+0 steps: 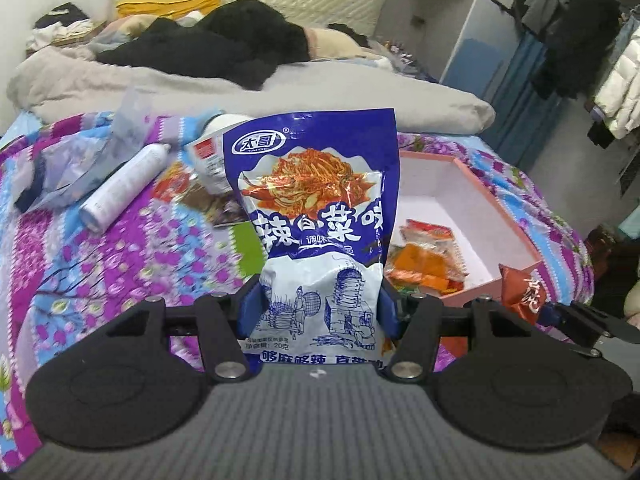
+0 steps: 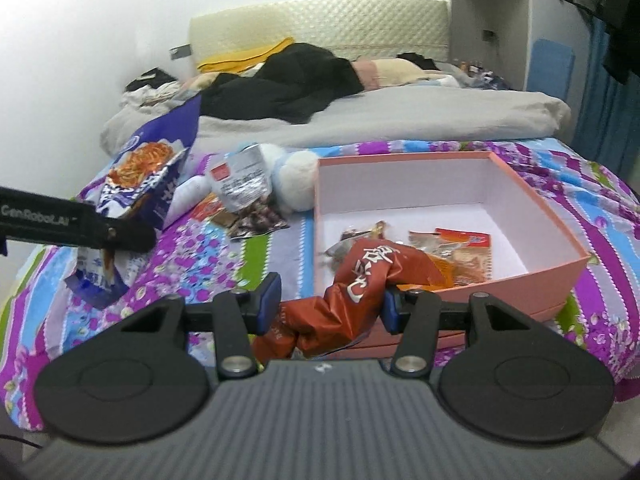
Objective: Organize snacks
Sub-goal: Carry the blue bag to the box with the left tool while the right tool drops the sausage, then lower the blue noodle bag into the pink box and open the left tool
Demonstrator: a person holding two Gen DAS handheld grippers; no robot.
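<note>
Left tool clamped on blue-white snack packet, upright, noodle picture, above bed. Right tool clamped on crumpled red packet at near edge of pink box holding orange snacks.

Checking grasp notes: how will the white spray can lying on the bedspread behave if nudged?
The white spray can lies on its side, so it would probably roll. The soft bedspread may slow it. Its smooth surface could be slippery in a grip.
</note>
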